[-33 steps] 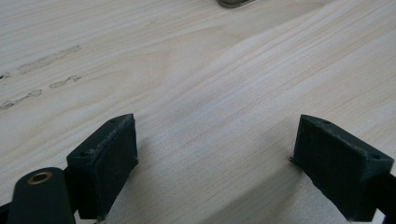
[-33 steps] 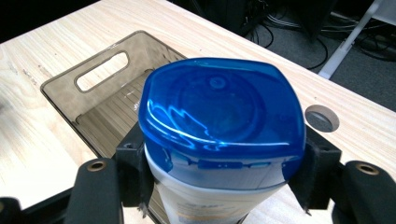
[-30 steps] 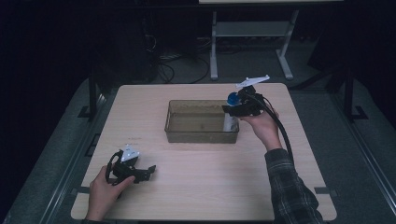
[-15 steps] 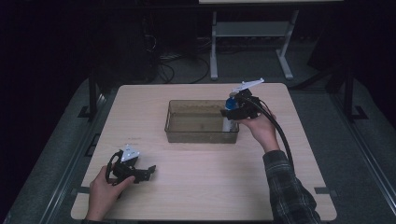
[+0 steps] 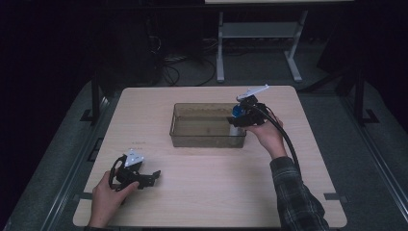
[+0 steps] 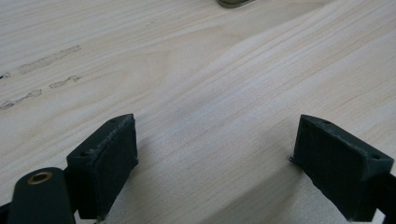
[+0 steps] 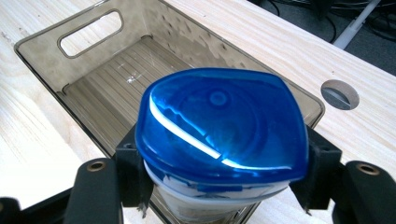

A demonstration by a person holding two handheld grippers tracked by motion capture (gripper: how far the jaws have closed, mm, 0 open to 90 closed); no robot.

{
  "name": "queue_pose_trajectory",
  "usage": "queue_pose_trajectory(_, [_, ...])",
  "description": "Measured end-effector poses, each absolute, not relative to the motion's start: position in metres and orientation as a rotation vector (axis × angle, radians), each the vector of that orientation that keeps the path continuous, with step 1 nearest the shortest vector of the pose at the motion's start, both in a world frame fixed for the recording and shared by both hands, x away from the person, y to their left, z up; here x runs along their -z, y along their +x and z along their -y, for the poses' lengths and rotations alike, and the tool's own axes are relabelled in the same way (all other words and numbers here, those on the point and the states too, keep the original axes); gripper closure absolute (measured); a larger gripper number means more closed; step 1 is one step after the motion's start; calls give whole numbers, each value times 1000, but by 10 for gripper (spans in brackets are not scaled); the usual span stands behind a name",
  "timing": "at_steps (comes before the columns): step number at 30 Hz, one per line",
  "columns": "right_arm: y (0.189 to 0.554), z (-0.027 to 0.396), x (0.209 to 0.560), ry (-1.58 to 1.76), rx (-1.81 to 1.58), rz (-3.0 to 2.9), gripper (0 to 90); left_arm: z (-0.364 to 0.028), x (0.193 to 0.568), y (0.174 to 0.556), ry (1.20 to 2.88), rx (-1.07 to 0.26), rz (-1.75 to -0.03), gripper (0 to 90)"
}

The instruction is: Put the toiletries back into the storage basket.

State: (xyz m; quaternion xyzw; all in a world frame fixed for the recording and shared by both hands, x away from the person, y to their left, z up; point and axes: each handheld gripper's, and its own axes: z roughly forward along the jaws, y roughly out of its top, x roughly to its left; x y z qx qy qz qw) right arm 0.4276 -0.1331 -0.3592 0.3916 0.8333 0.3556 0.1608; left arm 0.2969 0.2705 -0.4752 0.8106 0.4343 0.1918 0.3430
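dark floor, cables and a metal stand frame surround a pale wooden table (image 5: 202,192) in the high view. a smoky translucent bin (image 5: 192,137) sits near the table's middle, long side toward the person. the right gripper (image 5: 240,117) hangs over the bin's right end, carrying a blue-capped bottle (image 5: 235,111); the bottle appears to be partly inside the bin's end wall, though the dim light makes its depth hard to judge. the hand comes from the near right side, so the bottle is probably being lowered into the bin upright. the left gripper (image 5: 150,177) rests low on the near left of the table, well apart from the bin, apparently parked out of the way.

left gripper view: its jaws stand spread wide with bare wood grain (image 6: 210,93) between them; nothing is held. a few faint scuff marks (image 6: 46,70) lie on the surface to one side.

right gripper view: the jaws pinch the bottle just under its blue cap (image 7: 219,126), one pad (image 7: 133,172) on either side of the white body (image 7: 205,205). gripping below the cap's overhang should keep the bottle from slipping. beyond the bottle the bin floor (image 7: 112,88) is bare and ribbed, with a handle slot (image 7: 91,32) in the far end wall. a round grey cable port (image 7: 340,93) sits in the table just outside the bin.
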Motion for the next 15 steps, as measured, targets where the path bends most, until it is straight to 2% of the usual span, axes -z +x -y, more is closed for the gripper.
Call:
queue_pose_trajectory(14, [429, 132, 364, 1106, -993, -2410, 335, -270, 475, 297, 2107, -498, -1129, 122])
queue_pose_trajectory(15, [429, 133, 364, 1109, -1012, -2432, 301, -270, 475, 297, 2107, -498, -1129, 121])
